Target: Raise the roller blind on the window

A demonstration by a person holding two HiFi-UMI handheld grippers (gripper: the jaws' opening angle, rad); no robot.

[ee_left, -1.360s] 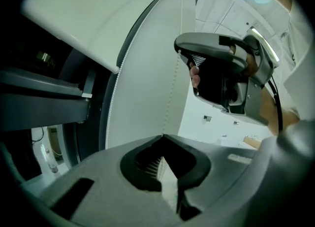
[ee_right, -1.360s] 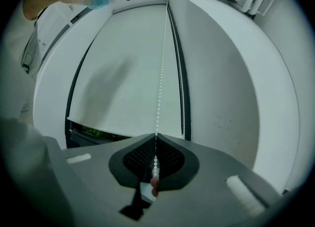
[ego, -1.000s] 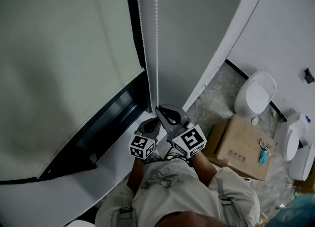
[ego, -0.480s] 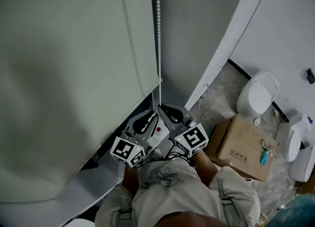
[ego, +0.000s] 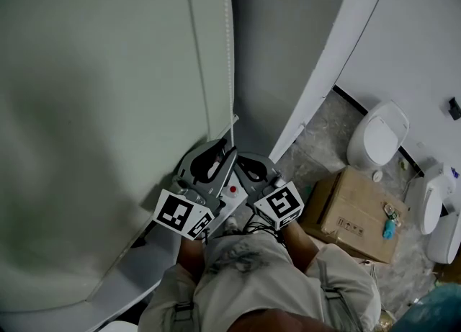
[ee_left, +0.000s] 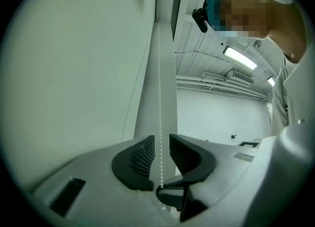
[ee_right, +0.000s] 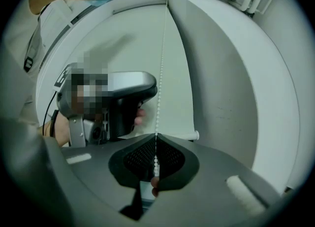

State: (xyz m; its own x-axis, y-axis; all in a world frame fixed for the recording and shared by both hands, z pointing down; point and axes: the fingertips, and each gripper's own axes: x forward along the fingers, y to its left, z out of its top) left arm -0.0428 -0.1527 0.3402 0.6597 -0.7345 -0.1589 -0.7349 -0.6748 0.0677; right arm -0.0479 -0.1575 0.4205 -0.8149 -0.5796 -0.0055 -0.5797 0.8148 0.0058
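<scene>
Pale matte fabric roller blind (ego: 94, 107) hangs lowered, just left of both sets of jaws. Your right gripper (ee_right: 156, 145) has its ribbed black jaws pinched together on the white beaded pull chain (ee_right: 161, 73), probably to haul it down. Your left gripper (ee_left: 160, 147) has its jaws apart, with the chain running loose between them, likely lining up the next grip.

Lighting: dim, flat, greenish-grey. Source: ceiling strip lamp (ee_left: 239, 57), bright with slight glare, in the left gripper view. Shadows: soft dark patch on the roller blind (ego: 108, 71) in the head view. Both gripper views: strong fisheye bending, black vignetted corners, nearest foreground soft; bead chain (ee_right: 159, 93) crisp.
</scene>
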